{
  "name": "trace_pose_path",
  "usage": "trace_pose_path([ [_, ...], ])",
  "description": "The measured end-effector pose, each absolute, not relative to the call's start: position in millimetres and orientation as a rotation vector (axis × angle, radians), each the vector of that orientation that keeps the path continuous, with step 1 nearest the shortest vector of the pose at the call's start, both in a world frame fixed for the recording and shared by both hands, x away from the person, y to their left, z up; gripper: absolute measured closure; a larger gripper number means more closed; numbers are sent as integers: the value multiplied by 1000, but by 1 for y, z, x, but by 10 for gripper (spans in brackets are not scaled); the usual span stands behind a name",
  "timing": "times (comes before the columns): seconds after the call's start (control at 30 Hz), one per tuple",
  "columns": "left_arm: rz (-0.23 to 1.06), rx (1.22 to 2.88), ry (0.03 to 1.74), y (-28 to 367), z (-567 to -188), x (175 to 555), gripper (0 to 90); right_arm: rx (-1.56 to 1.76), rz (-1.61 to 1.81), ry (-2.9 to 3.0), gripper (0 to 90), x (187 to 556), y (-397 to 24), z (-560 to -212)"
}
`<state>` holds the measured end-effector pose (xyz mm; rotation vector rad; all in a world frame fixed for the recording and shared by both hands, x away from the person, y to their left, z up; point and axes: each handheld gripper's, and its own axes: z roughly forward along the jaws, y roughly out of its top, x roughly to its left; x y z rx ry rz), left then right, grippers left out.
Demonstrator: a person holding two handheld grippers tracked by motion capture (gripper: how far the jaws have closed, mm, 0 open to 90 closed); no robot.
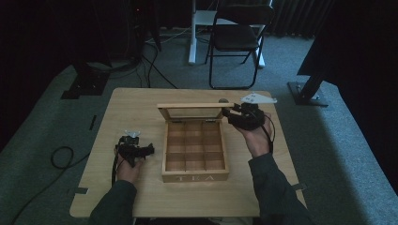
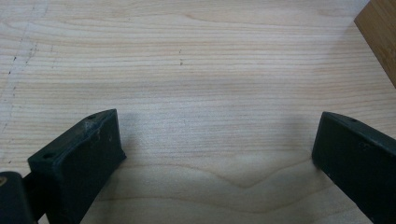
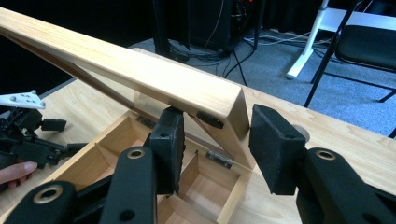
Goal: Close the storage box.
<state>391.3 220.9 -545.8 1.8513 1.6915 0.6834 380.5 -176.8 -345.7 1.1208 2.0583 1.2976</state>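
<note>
Tea box [image 1: 195, 150] sits mid-table, its front near my edge. My left gripper [image 1: 136, 151] rests spread open on the table [image 1: 141, 192] left of it. Farther back, my right gripper [image 3: 212, 140] straddles the raised lid's [image 3: 140, 74] corner, not clamped.

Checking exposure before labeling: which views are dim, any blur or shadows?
High view: dim, dark surroundings, tea box legible. Left gripper view: bright, sharp wood grain on the table, soft shadows by the jaws. Right gripper view: lid well lit, near jaws slightly soft.
</note>
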Motion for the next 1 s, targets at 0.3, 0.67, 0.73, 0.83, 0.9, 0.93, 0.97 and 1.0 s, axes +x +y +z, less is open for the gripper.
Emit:
trace_pose_path([
  [0.3,685,1844,1693,221,-546,391,16,1133,1308,2068,521,369,-177,-356],
  [0.67,685,1852,1691,221,-546,391,16,1127,1282,2068,507,353,-176,-367],
  [0.73,684,1851,1692,221,-546,391,16,1132,1293,2068,504,350,-177,-371],
  [0.83,684,1851,1692,221,-546,391,16,1143,1304,2072,499,346,-178,-375],
  [0.9,684,1851,1692,221,-546,391,16,1149,1307,2075,497,343,-178,-378],
  [0.93,684,1851,1692,221,-546,391,16,1149,1306,2080,496,342,-178,-379],
  [0.97,684,1850,1692,221,-546,391,16,1150,1304,2084,495,341,-179,-380],
  [1.0,684,1850,1692,221,-546,391,16,1152,1304,2086,495,340,-179,-381],
])
